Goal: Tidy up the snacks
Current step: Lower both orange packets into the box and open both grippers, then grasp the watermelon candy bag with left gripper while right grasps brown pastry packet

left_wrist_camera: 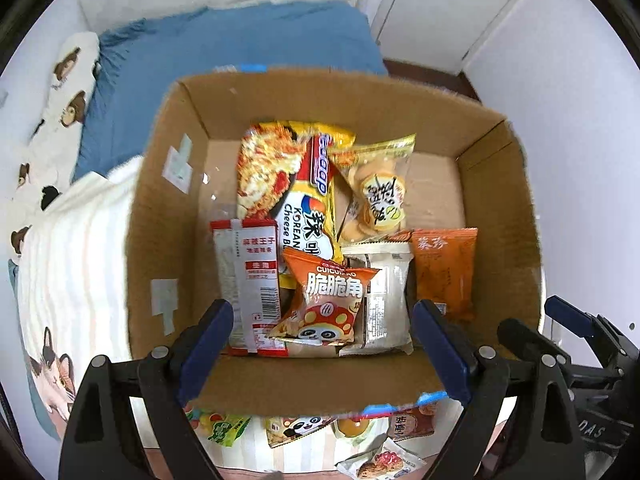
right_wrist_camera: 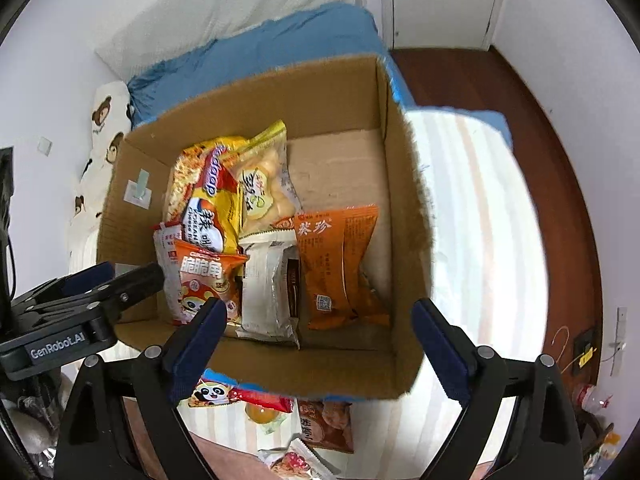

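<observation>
A brown cardboard box [left_wrist_camera: 168,216] [right_wrist_camera: 328,92] sits on the bed and holds several snack packs: a big yellow noodle bag [left_wrist_camera: 312,192] [right_wrist_camera: 216,200], a clear bag of round crackers [left_wrist_camera: 380,196], an orange panda pack [left_wrist_camera: 328,300] [right_wrist_camera: 208,280], a white pack [left_wrist_camera: 388,304] [right_wrist_camera: 268,288], a red-and-white pack [left_wrist_camera: 248,280] and an orange pack [left_wrist_camera: 444,272] [right_wrist_camera: 336,264]. My left gripper [left_wrist_camera: 324,352] is open and empty over the box's near wall. My right gripper [right_wrist_camera: 320,344] is open and empty over the near right corner. More snack packs [left_wrist_camera: 376,432] [right_wrist_camera: 304,424] lie on the bed before the box.
The box rests on a striped blanket [right_wrist_camera: 472,208] with a cat print [left_wrist_camera: 52,368]. A blue sheet [left_wrist_camera: 224,60] and a bear-print pillow [left_wrist_camera: 68,92] lie behind. Wooden floor [right_wrist_camera: 552,168] lies to the right of the bed. The left gripper's body [right_wrist_camera: 72,312] shows in the right wrist view.
</observation>
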The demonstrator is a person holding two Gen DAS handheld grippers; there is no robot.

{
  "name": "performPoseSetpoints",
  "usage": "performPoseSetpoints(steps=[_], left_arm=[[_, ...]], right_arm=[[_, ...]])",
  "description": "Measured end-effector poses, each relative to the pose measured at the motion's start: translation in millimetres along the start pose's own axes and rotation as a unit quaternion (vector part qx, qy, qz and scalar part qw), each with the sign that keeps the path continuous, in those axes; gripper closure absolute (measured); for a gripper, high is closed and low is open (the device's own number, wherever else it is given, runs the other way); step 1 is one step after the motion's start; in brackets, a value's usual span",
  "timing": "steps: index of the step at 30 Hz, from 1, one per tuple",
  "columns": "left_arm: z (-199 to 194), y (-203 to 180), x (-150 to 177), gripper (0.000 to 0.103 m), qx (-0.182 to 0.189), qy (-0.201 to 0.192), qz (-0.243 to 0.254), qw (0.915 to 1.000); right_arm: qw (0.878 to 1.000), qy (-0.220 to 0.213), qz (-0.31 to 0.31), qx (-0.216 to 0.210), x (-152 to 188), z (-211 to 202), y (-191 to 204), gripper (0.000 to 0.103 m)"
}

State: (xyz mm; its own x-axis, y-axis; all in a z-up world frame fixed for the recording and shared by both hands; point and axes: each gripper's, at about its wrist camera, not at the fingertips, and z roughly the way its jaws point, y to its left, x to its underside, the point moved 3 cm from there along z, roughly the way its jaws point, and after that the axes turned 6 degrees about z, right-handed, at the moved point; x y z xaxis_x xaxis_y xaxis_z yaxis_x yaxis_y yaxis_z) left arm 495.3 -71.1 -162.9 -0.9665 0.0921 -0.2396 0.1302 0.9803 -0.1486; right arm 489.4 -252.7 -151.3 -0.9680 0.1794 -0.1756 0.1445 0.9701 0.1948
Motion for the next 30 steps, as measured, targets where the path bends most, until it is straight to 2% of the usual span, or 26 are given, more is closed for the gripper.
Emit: performPoseSetpoints(steps=[7,13,20,25,27,30], left_arm=[[-46,5,30,0.011,-0.036,-0.088,0.004,0.9955],[-80,6,57,0.011,-0.048,-0.122,0.01,0.9913],[-112,4,84,0.011,-0.051,-0.152,0.015,0.9869],[-120,10,103,0.011,-0.06,-0.158,0.016,0.9855],[-114,17,114,0.011,-0.07,-0.151,0.018,0.9859],[-96,31,128,0.011,-0.085,-0.126,0.014,0.9882]], right_arm=[[0.998,-0.065,-0.015,0.002,27,-45,6,0.007],[0.993,-0.115,-0.035,0.008,54,-80,18,0.007],[0.989,-0.143,-0.038,-0.014,79,-113,27,0.007],[0.991,-0.127,-0.026,-0.045,99,-117,27,0.007],[0.992,-0.113,-0.019,-0.049,107,-107,23,0.007],[0.996,-0.071,0.01,-0.058,121,-72,9,0.007]])
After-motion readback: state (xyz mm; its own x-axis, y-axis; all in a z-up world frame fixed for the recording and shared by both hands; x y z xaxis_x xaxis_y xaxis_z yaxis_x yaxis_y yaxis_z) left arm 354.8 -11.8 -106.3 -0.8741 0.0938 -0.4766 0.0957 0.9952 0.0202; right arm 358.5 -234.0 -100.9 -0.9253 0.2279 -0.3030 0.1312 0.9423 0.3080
